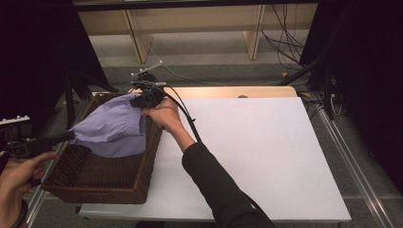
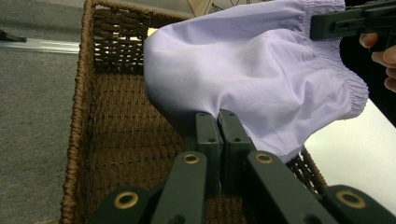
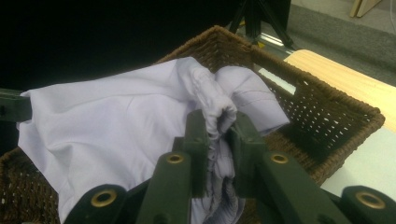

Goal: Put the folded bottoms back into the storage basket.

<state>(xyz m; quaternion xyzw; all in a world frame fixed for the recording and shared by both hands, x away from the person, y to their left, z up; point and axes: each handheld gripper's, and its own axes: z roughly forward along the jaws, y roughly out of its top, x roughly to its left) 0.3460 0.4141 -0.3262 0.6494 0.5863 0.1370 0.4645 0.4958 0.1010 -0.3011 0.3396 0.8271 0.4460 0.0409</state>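
Lilac cloth (image 1: pixel 111 128) is held stretched above the wicker basket (image 1: pixel 102 183), pinched at one edge by the left gripper (image 2: pixel 218 116) and bunched between the right gripper's (image 3: pixel 219 122) jaws.

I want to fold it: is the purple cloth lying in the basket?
No, held above the basket: both grippers, left and right, pinch the cloth, stretched between them.

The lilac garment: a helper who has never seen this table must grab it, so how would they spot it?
Find the brown wicker basket at the white table's left edge. Over it, the lilac garment hangs stretched between two black grippers; it is the sole pale, soft cloth there.
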